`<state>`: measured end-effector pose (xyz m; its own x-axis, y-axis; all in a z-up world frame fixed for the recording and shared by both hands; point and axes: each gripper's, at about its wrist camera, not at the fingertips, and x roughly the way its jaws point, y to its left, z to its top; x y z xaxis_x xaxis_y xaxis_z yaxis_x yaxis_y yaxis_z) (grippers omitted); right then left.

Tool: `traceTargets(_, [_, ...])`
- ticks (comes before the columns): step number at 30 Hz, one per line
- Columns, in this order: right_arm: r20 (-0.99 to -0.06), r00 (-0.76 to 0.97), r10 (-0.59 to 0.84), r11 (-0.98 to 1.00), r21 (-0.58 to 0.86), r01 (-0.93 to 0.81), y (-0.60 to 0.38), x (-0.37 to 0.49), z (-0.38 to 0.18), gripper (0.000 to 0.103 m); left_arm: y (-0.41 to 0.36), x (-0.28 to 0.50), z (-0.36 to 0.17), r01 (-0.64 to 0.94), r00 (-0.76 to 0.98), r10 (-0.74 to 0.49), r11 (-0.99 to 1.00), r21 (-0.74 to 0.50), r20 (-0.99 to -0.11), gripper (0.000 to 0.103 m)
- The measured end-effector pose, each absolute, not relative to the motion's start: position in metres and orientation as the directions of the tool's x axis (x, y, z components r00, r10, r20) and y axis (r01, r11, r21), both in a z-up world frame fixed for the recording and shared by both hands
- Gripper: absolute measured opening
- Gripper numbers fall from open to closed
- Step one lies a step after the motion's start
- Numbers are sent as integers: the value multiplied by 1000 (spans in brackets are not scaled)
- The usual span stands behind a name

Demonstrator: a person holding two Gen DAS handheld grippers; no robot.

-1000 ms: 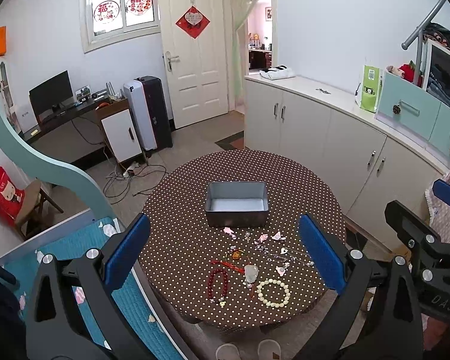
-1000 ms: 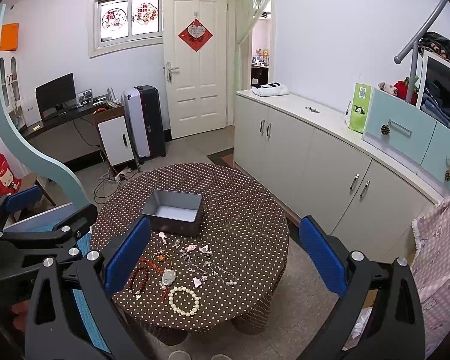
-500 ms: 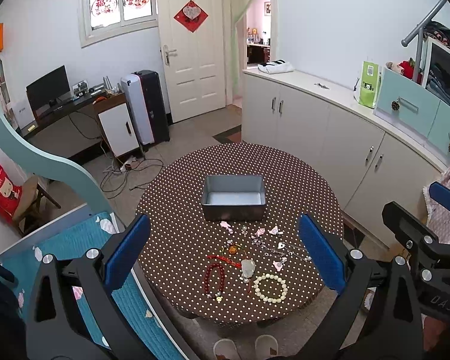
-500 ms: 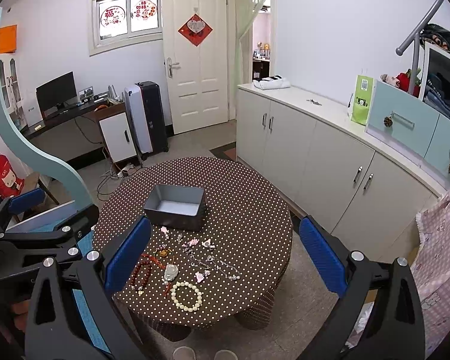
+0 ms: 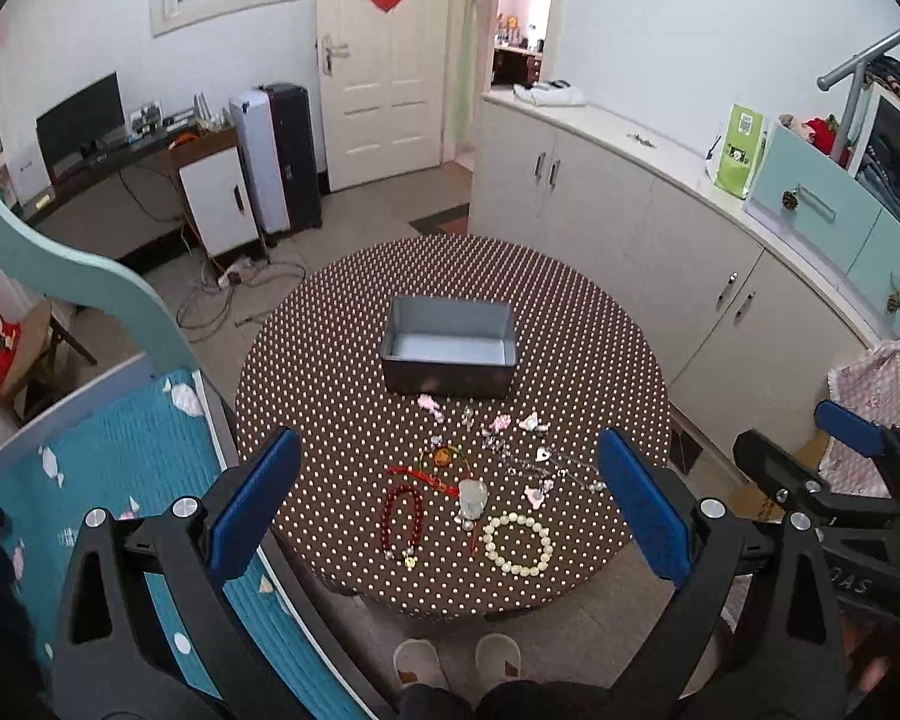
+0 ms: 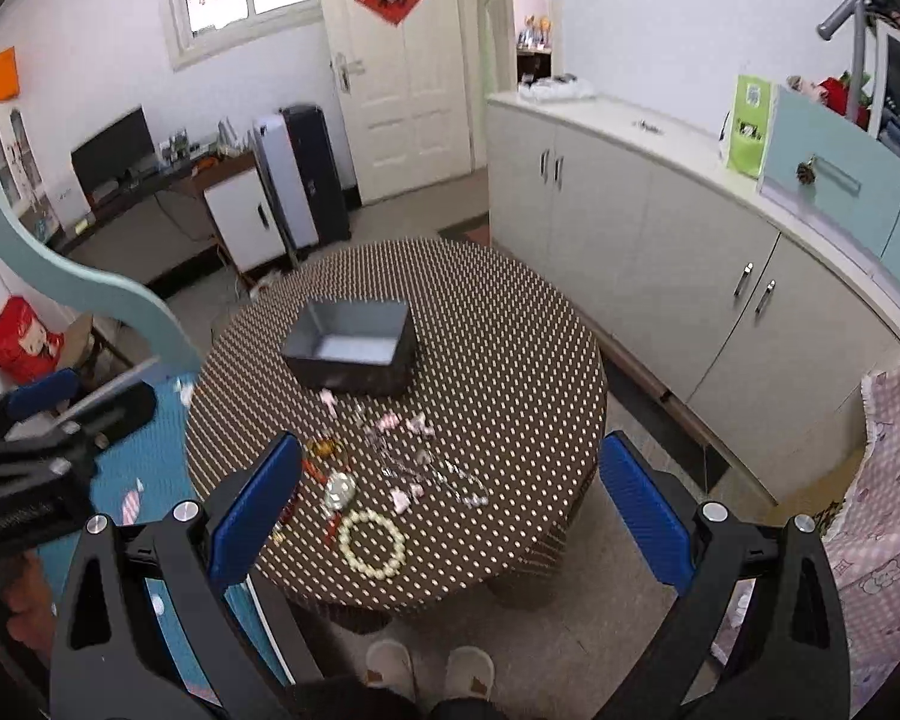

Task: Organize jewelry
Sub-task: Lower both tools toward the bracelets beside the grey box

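Note:
A round table [image 5: 342, 360] [image 6: 510, 360] with a brown dotted cloth holds an empty grey box [image 5: 449, 354] [image 6: 353, 354]. In front of the box lies loose jewelry: a white bead bracelet [image 5: 518, 543] [image 6: 371, 543], a dark red bead bracelet [image 5: 401, 517], a red cord [image 5: 423, 477], a silver chain [image 5: 540, 468] [image 6: 444, 477] and small pink pieces [image 5: 429, 403]. My left gripper [image 5: 447, 504] hangs open high above the table's near side. My right gripper [image 6: 447, 501] is open too, high above the near right of the table. Neither holds anything.
White cabinets [image 5: 660, 240] run along the right wall. A bed with a teal cover [image 5: 120, 480] sits left of the table, under a curved teal arch [image 5: 78, 252]. The person's slippers [image 5: 456, 660] stand at the table's near edge. A pink cloth [image 6: 888, 510] hangs at right.
Both grippers have tilted down and moved closer to the table; the box and jewelry now sit higher and larger in both views. Nothing on the table has moved.

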<state>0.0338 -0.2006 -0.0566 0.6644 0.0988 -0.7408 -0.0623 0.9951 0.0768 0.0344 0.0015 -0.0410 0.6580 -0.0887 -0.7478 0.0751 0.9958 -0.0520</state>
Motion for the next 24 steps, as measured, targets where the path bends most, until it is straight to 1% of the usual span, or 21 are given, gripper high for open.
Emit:
traceTargets(4, [-788, 603, 123, 988, 39, -152, -193, 42, -77, 96, 7, 43, -57, 47, 609, -83, 997, -69, -789, 98])
traceTargets(6, [-807, 573, 140, 977, 19, -212, -186, 45, -88, 96, 11, 50, -69, 30, 563, -78, 997, -74, -823, 97])
traceTargets(8, [-823, 542, 170, 964, 25, -265, -181, 47, -99, 96, 16, 54, -82, 8, 518, -81, 996, -90, -851, 97])
traceTargets(10, [-849, 487, 203, 948, 47, -314, -177, 51, -115, 96, 23, 58, -96, -25, 467, -86, 994, -110, -880, 91])
traceTargets(11, [-864, 455, 214, 941, 57, -333, -176, 53, -124, 96, 26, 59, -103, -38, 443, -86, 993, -115, -893, 79])
traceTargets(12, [-871, 436, 226, 935, 68, -349, -176, 53, -129, 96, 30, 61, -112, -58, 411, -79, 992, -113, -908, 74])
traceTargets(16, [-877, 385, 287, 909, 122, -399, -177, 58, -142, 95, 43, 63, -145, -125, 322, -70, 985, -115, -944, 74])
traceTargets(18, [-883, 366, 294, 898, 123, -423, -178, 62, -151, 90, 48, 63, -160, -152, 283, -68, 982, -115, -957, 74])
traceTargets(20, [-893, 337, 298, 889, 132, -438, -178, 66, -161, 78, 52, 65, -172, -169, 253, -62, 980, -107, -965, 74])
traceTargets(23, [-906, 284, 314, 874, 160, -458, -178, 71, -178, 69, 54, 67, -188, -193, 216, -32, 978, -75, -976, 74])
traceTargets(24, [-909, 275, 312, 871, 158, -466, -177, 72, -183, 69, 53, 67, -191, -196, 206, -28, 978, -69, -978, 74])
